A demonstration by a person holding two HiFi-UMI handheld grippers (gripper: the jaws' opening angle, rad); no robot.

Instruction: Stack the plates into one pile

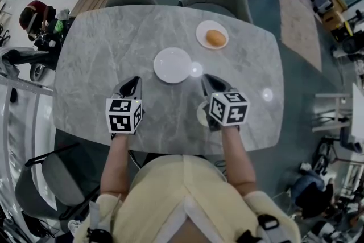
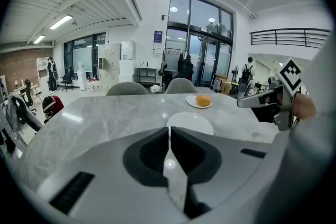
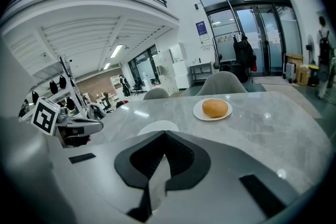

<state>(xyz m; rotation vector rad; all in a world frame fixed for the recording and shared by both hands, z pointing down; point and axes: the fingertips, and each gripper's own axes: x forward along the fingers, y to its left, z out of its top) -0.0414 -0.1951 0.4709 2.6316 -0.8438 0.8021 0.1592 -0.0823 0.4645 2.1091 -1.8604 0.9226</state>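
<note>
Now | left gripper (image 1: 132,82): fingers closed, empty | right gripper (image 1: 209,80): fingers closed, empty | white plate (image 1: 172,65): bare, mid-desk (image 1: 102,54), just ahead of both grippers | second plate (image 1: 212,34): carries a bun (image 1: 215,38), farther back, apart

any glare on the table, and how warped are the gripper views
Head view: round lamp glare spots on the table, one beside the empty plate. Left and right gripper views: strong fisheye bending with black corners; the bun plate looks sharp.

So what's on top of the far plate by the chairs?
A round brown bun sits on the far plate, nothing else. The plate's middle under it is covered.
</note>
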